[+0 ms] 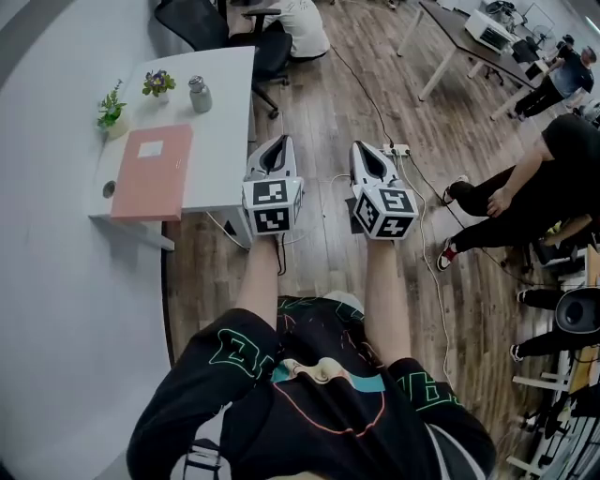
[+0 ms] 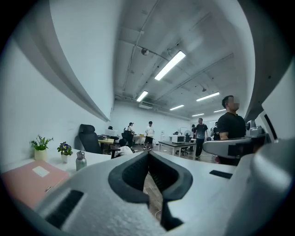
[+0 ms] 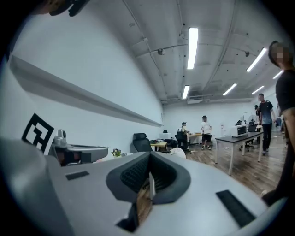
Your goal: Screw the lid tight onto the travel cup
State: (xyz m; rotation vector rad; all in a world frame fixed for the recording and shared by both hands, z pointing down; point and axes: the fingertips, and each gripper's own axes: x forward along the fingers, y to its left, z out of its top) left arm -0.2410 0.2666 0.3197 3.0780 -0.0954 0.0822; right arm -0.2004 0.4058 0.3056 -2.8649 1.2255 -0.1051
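Observation:
A small silver travel cup [image 1: 200, 95] with its lid on stands upright on the white table [image 1: 225, 141], near the far edge; the left gripper view shows the cup [image 2: 80, 161] to the left of the jaws. My left gripper [image 1: 273, 143] and right gripper [image 1: 368, 148] are held side by side over the wooden floor, off the table's right edge, both shut with nothing between the jaws. Seen along their own jaws, the left gripper [image 2: 148, 154] and the right gripper [image 3: 150, 155] have their tips together. Neither touches the cup.
A pink folder [image 1: 155, 172] lies on the table, with two small potted plants [image 1: 157, 83] [image 1: 112, 111] behind it. A black office chair [image 1: 202, 23] stands beyond the table. Cables and a power strip [image 1: 398, 149] lie on the floor. People sit at the right [image 1: 525, 192].

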